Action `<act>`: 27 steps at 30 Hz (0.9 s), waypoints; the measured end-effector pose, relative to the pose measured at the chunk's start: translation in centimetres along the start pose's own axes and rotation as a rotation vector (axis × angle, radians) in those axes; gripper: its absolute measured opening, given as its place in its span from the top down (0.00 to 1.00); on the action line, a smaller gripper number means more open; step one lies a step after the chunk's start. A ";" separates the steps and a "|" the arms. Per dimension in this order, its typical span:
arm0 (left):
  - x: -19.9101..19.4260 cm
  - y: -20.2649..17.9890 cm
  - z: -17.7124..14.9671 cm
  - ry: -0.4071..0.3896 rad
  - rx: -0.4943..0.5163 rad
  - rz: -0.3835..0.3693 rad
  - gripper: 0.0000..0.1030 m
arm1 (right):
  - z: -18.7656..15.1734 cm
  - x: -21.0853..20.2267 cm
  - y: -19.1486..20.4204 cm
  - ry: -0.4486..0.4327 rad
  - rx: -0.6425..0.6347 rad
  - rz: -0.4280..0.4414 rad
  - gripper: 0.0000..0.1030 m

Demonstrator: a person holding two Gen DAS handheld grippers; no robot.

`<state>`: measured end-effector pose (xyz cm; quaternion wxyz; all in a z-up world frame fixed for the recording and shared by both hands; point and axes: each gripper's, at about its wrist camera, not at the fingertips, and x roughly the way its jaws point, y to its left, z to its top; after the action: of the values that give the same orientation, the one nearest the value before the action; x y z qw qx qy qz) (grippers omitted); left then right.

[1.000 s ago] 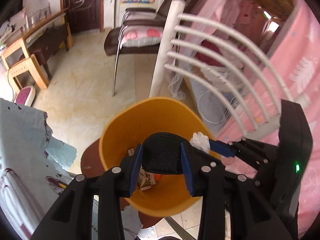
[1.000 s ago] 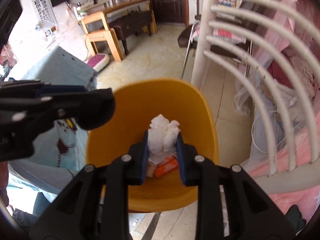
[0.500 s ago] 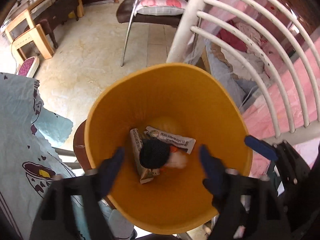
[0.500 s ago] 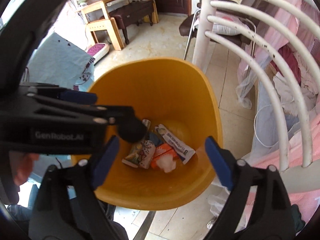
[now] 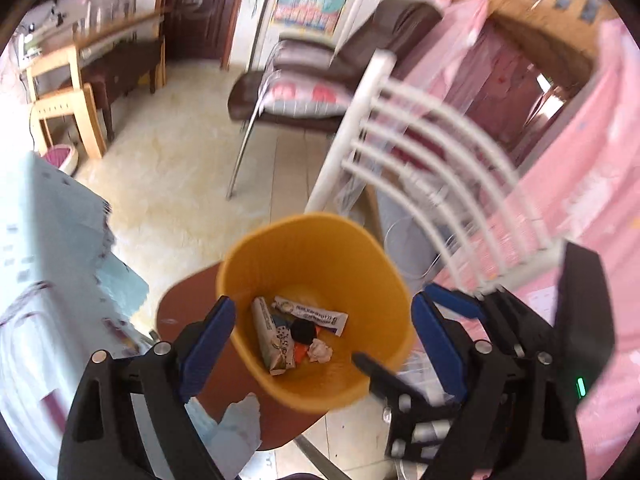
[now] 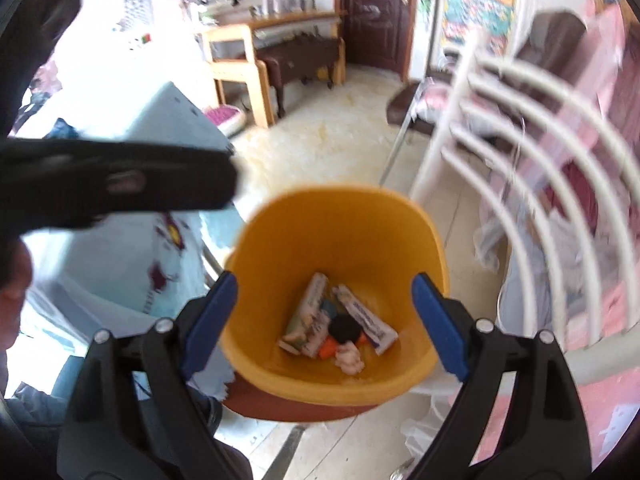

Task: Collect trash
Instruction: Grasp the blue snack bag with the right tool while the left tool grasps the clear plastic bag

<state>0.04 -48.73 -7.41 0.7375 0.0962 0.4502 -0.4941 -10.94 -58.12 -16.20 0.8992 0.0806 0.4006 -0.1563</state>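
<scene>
Here, nearest each camera, the left gripper [image 5: 322,328] and the right gripper [image 6: 323,308] both hang with their blue-padded jaws spread wide and nothing between them. Just beyond the fingertips sits the orange trash bin [image 5: 256,248], standing on a reddish-brown stool [image 5: 182,304] between a table draped in a pale blue tablecloth [image 5: 48,248] and a white slatted bed rail [image 5: 424,148].

At the bottom of the bin lie the collected pieces: a crumpled white tissue [image 5: 320,351], a round black object [image 5: 303,330] that may be a cap or a pad, though motion blur makes it hard to tell, a long white wrapper [image 5: 310,314], a printed carton [image 5: 272,338] and something orange [image 6: 329,347] under them.

With both tools empty over the bin, the latest drop looks finished. No loose trash shows on the tiled floor [image 5: 172,168] or near the padded chair [image 5: 296,92] farther off, so whether any remains cannot be judged from these views.
</scene>
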 end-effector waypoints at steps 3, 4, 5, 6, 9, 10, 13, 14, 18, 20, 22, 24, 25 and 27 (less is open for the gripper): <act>-5.7 2.1 -1.3 -0.093 -0.010 0.036 0.18 | 1.7 -2.4 2.7 -0.066 -0.057 0.038 0.17; -7.3 2.9 -1.7 -0.119 -0.016 0.043 0.18 | 2.3 -3.3 3.9 -0.091 -0.075 0.053 0.17; -9.1 3.9 -2.3 -0.146 -0.028 0.052 0.18 | 2.8 -3.9 4.9 -0.109 -0.090 0.070 0.14; -10.9 4.9 -2.9 -0.174 -0.044 0.067 0.18 | 3.2 -4.5 5.9 -0.129 -0.103 0.089 0.13; -15.8 8.0 -4.7 -0.251 -0.076 0.133 0.18 | 4.4 -6.0 9.6 -0.179 -0.144 0.152 0.12; -17.6 9.2 -5.4 -0.278 -0.088 0.179 0.18 | 4.9 -6.4 10.8 -0.193 -0.154 0.168 0.12; -22.5 12.8 -7.7 -0.350 -0.116 0.317 0.18 | 6.1 -6.9 14.7 -0.231 -0.187 0.216 0.12; -24.0 14.1 -8.4 -0.363 -0.127 0.359 0.18 | 6.6 -6.9 16.3 -0.242 -0.201 0.236 0.12; -29.2 20.3 -11.9 -0.380 -0.185 0.516 0.18 | 8.2 -7.1 22.9 -0.267 -0.272 0.302 0.12; -31.3 23.5 -13.5 -0.371 -0.220 0.581 0.18 | 9.1 -6.6 26.1 -0.262 -0.311 0.338 0.12; -32.7 26.5 -14.9 -0.354 -0.272 0.637 0.18 | 9.8 -6.0 28.9 -0.255 -0.341 0.354 0.12; -34.1 29.4 -16.1 -0.343 -0.318 0.651 0.18 | 10.4 -5.1 31.3 -0.240 -0.364 0.364 0.12; -34.6 31.0 -16.7 -0.340 -0.351 0.644 0.18 | 10.6 -4.6 32.3 -0.230 -0.371 0.366 0.12; -35.4 34.0 -17.6 -0.343 -0.407 0.610 0.18 | 11.0 -3.4 34.2 -0.203 -0.381 0.363 0.12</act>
<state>13.96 1.05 -1.00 0.9187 -0.0065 0.3600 -0.1625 6.37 -28.31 -5.70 0.9470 -0.0356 0.3096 0.0781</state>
